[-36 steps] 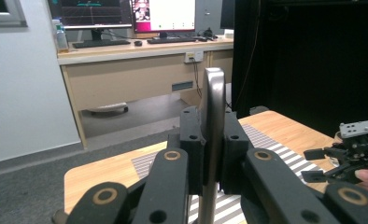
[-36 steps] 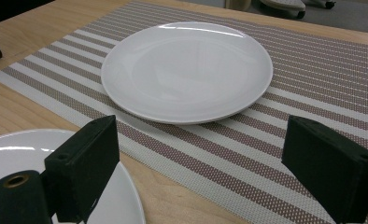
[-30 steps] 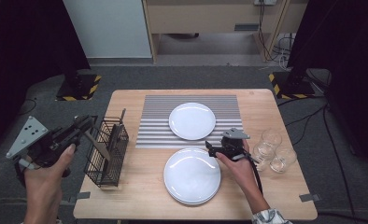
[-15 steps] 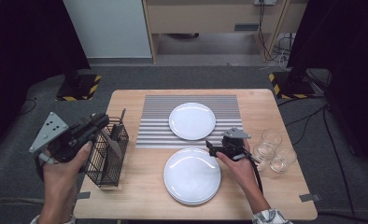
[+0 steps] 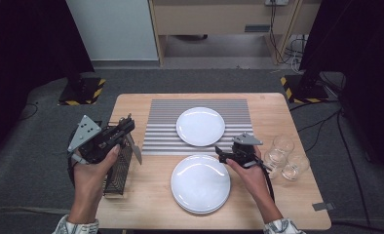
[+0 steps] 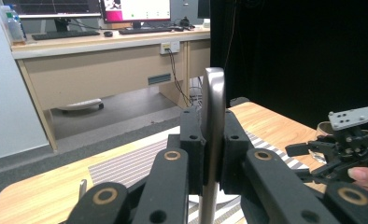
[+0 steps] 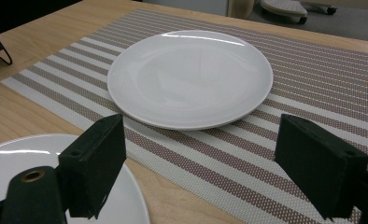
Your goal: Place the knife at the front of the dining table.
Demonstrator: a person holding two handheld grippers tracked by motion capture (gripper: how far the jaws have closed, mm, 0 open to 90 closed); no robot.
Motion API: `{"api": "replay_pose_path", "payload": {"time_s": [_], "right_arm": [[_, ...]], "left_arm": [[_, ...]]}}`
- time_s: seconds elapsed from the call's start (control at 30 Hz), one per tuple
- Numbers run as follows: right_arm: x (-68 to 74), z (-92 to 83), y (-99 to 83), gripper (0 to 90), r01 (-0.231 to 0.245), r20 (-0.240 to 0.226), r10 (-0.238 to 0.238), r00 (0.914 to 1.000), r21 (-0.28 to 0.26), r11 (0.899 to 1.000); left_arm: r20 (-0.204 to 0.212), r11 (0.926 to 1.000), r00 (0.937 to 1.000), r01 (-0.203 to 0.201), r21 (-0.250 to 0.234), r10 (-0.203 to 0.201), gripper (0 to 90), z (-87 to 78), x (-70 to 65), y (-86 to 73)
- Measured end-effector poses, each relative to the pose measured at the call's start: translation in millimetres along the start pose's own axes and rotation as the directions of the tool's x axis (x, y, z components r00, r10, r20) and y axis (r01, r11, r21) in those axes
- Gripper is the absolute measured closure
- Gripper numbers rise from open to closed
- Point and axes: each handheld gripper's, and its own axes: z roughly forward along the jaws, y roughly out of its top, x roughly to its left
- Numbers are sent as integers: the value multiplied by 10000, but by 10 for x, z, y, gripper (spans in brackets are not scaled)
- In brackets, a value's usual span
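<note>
Left gripper (image 5: 124,130) clamps a metal utensil (image 6: 212,140) above the wire basket (image 5: 118,168). Right gripper (image 5: 223,154), fingers wide and just closing slightly with nothing between them, hovers beside the near plate (image 5: 200,183).

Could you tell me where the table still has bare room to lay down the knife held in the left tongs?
The knife could go on the bare wood between the wire basket and the near plate, or on the striped mat left of the far plate. It is crowded by the glasses at the right edge.
</note>
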Motion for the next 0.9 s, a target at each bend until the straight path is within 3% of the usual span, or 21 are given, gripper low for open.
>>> {"api": "replay_pose_path", "payload": {"time_s": [0.33,0.47,0.9], "right_arm": [[68,-13,13,256,123,-286,-127,9995,-139,9998],[142,-27,45,280,156,-513,-170,9985,-261,9995],[474,-110,274,349,882,-1288,-968,9869,-705,9936]], "left_arm": [[4,9998,10000,48,182,-48,825,182,0,-116],[-2,9995,10000,-10,306,10,825,269,-7,-147],[121,9972,9998,-177,720,169,825,541,-63,-249]]}}
